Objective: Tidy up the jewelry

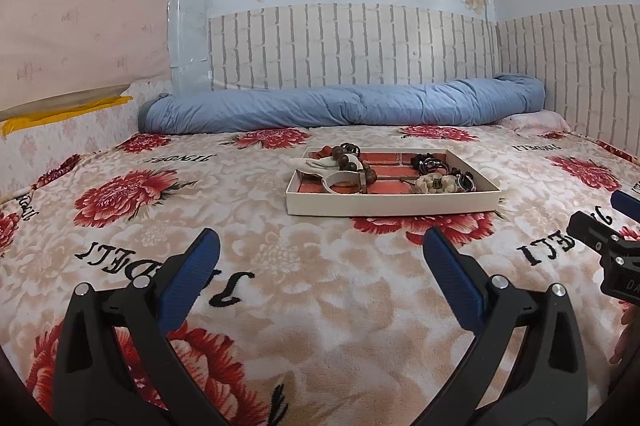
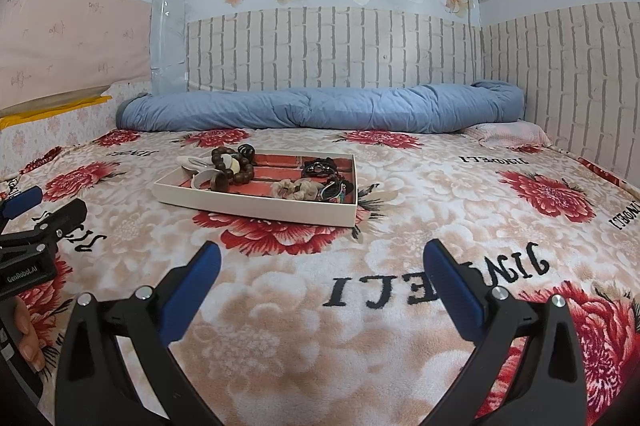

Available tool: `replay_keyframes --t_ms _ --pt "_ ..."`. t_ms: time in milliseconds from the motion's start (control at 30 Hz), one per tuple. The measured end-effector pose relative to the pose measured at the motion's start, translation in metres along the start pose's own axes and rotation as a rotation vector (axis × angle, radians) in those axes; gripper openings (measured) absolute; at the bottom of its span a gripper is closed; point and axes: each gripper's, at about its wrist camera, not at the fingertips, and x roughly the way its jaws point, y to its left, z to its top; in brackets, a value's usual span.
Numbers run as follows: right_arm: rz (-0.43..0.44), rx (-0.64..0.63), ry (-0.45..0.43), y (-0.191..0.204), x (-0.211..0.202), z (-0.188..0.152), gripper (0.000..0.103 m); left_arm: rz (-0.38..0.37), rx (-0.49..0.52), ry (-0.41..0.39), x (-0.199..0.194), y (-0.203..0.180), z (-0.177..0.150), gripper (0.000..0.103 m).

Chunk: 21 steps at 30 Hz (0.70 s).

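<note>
I hold the left tool (image 1: 320, 266) and right tool (image 2: 322, 270) spread and empty above the bed (image 1: 280, 266), short of the jewelry tray (image 1: 394, 204); next I'd reach in for the wooden bead bracelet (image 2: 232, 170).

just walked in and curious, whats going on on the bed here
A person holds a claw in each hand over a flowered blanket. Both the left claw and the right claw are open and empty, short of the shallow white tray. The jewelry sits in that tray: a brown bead bracelet at its left end, darker pieces at its right. Nothing is picked up yet.
</note>
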Motion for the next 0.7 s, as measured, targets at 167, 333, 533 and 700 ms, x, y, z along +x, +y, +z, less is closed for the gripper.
replay_keyframes --t_ms 167,333,533,700 --pt "0.0 0.0 0.0 -0.0002 -0.0002 0.0 0.099 -0.004 0.006 -0.002 0.001 0.0017 -0.0005 0.098" --pt "0.0 0.0 0.001 -0.0003 -0.0001 0.0 0.099 -0.006 0.007 -0.003 0.0007 0.0015 -0.0006 0.098" --pt "0.0 -0.001 0.0 -0.0004 -0.0003 0.0 0.099 -0.009 0.007 -0.001 0.0015 0.0025 -0.0008 0.098" --pt "0.0 0.0 0.001 -0.0003 -0.0003 0.0 0.099 -0.008 0.008 -0.003 0.0014 0.0022 -0.0007 0.098"
